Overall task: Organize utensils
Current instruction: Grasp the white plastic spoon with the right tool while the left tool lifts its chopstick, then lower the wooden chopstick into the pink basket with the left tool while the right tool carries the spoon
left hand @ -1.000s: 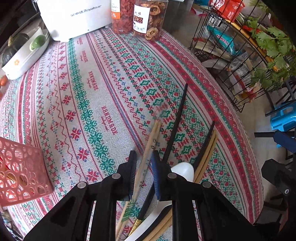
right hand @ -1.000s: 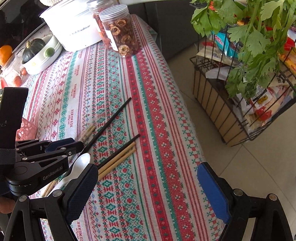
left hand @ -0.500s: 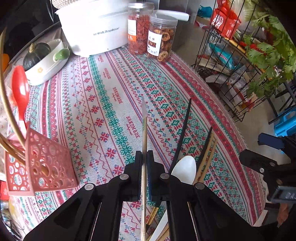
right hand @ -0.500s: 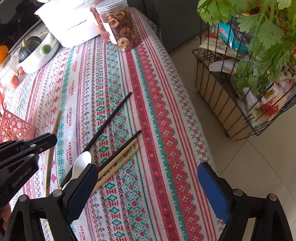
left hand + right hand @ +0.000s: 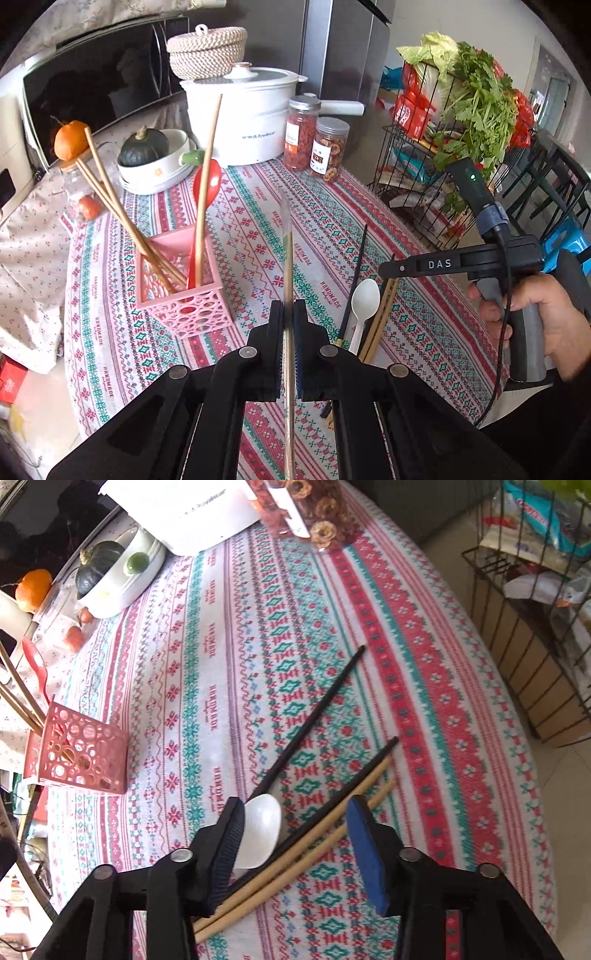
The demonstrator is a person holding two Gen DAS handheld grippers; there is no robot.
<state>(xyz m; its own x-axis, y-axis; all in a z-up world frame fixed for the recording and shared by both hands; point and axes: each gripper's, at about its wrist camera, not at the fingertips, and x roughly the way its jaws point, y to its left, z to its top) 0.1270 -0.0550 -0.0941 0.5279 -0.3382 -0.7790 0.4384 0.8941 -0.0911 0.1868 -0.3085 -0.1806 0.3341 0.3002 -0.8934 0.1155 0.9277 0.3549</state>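
Note:
My left gripper (image 5: pixel 289 314) is shut on a pale wooden chopstick (image 5: pixel 286 251) and holds it raised above the table, pointing away, to the right of the pink lattice holder (image 5: pixel 184 295). The holder has several wooden chopsticks and a red spoon (image 5: pixel 207 184) in it; it also shows in the right wrist view (image 5: pixel 79 755). My right gripper (image 5: pixel 295 827) is open, low over the table, its fingers either side of two wooden chopsticks (image 5: pixel 325 819), a black chopstick (image 5: pixel 340 786) and a white spoon (image 5: pixel 258 830). Another black chopstick (image 5: pixel 314 716) lies beyond.
A white pot (image 5: pixel 247 118), two snack jars (image 5: pixel 317 147) and a dish with a squash (image 5: pixel 151 158) stand at the back of the patterned tablecloth. A wire rack with greens (image 5: pixel 461 129) stands off the table's right edge.
My left gripper has lifted the wooden chopstick higher and tilted up, so the pink holder is in full view. My right gripper has narrowed and dropped down around the utensils on the cloth.

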